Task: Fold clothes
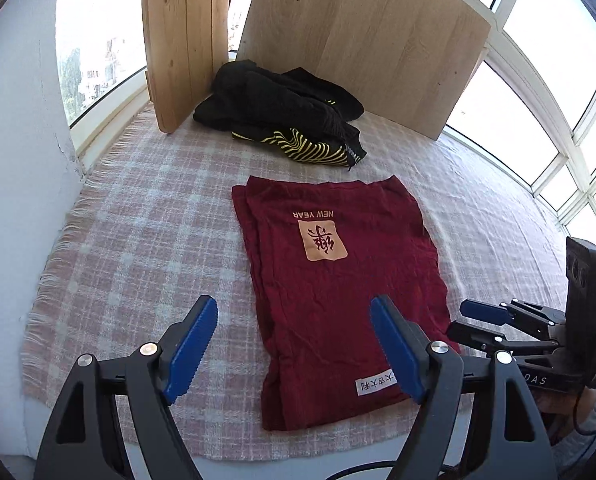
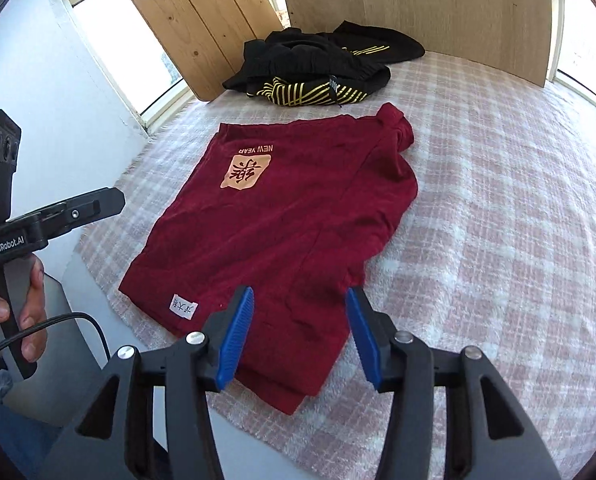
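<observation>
Left gripper [image 1: 294,344] nearest the lens: blue-padded jaws spread wide, empty, hovering over the near edge of the red T-shirt [image 1: 337,276], one finger above bare blanket, the other above the cloth. Right gripper [image 2: 299,334] likewise gaping, holding nothing, poised above the shirt's near hem.

Shirt lay flat on the pink-and-white checked blanket [image 1: 138,232], sides folded in to a rough rectangle, printed patch with "NEW YEAR" facing up, white label [image 2: 185,307] at the near corner. One sleeve bunched at the far right corner in the right wrist view.

Beyond it, apart from the shirt, a heap of black clothes [image 1: 282,116] with yellow stripes, unfolded, against two wooden boards [image 1: 361,36] leaning upright. Blanket fringe ran along the left edge. White wall at left; bright windows [image 1: 537,80] behind and to the right.

Left hand [image 2: 14,312] wrapped around its gripper's handle, a black cable trailing under it
</observation>
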A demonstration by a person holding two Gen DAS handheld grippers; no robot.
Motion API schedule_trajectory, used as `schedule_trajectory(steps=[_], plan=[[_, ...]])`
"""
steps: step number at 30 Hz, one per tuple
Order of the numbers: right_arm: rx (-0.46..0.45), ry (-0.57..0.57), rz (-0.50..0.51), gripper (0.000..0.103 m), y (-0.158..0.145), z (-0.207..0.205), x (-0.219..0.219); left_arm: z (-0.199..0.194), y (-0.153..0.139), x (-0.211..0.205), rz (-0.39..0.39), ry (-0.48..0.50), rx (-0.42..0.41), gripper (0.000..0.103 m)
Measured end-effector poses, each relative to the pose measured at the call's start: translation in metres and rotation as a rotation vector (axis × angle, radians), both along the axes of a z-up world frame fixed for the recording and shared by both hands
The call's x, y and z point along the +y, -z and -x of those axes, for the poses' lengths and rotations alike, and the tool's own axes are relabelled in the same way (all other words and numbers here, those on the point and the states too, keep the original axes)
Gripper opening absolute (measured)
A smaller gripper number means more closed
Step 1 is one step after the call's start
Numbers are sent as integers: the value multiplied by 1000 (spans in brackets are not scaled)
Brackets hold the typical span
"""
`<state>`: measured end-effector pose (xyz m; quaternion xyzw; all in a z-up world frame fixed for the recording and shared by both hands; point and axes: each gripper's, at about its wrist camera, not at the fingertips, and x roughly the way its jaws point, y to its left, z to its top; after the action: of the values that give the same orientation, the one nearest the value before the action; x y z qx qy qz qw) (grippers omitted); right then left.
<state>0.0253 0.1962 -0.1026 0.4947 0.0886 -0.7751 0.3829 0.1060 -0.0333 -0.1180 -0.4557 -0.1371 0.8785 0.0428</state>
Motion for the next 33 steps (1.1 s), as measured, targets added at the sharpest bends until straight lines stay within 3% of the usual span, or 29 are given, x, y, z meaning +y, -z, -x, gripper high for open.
schedule_trajectory(steps=[5,14,17,27,31,33], plan=[[8,53,-35,48,4,-7,5,-9,15,0,30,-2,-43,77],[-1,165,-66,48,-1,-16,34,-17,12,-27,84,-46,-50,77],[-69,216,-49,49,7,-17,55,-20,18,-27,49,-45,-76,78],[-295,269,182,49,33,-9,64,-25,42,-19,-88,-36,-162,78],[-300,248,195,58,32,-8,54,-26,51,-16,-138,-33,-193,80],[-290,233,171,58,30,-8,46,-25,50,-13,-126,-31,-194,81]])
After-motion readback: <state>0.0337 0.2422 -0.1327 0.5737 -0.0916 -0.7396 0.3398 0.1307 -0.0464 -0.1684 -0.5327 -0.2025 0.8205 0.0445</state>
